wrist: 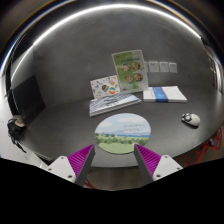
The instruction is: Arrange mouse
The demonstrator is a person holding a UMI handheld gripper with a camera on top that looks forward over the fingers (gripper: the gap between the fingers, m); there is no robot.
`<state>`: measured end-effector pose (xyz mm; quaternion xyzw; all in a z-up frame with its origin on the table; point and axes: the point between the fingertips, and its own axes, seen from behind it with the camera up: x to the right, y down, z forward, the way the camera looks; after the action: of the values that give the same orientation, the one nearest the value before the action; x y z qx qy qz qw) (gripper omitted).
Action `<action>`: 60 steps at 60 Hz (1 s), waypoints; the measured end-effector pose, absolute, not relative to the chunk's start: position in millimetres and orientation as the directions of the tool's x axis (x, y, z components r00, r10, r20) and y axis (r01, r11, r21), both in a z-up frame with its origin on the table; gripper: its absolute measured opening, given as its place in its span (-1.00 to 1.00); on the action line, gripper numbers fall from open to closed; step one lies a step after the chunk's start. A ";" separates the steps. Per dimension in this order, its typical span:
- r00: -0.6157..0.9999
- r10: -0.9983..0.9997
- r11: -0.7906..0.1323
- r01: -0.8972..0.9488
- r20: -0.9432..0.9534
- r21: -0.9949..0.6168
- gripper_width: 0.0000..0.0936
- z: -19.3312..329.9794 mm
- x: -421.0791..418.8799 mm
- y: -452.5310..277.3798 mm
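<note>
A small grey mouse (190, 119) lies on the dark table (60, 120) to the right, well beyond my fingers. A round mouse mat with a landscape picture (123, 130) lies on the table just ahead of my fingers, between their lines. My gripper (115, 160) is open and empty, held above the table's near side, with the magenta pads (80, 158) spread wide apart.
Beyond the mat lie printed leaflets (128, 68), a booklet (112, 102) and a white and blue book (165, 94). A dark monitor (27, 95) stands at the left with a cable below it.
</note>
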<state>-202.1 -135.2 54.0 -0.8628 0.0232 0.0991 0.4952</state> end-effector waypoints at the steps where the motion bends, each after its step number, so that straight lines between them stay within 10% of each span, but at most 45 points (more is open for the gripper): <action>1: 0.982 0.050 -0.507 -0.132 -0.181 -0.852 0.76 52.9 -197.0 -134.9; 32: 0.995 -0.080 -0.490 0.016 0.064 -0.872 0.76 1.3 122.2 -99.7; 60: 0.999 0.030 -0.524 -0.012 -0.032 -0.852 0.56 -12.0 178.9 -2.4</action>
<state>178.9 -2.4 -12.0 -0.8726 -0.0053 0.0214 0.4878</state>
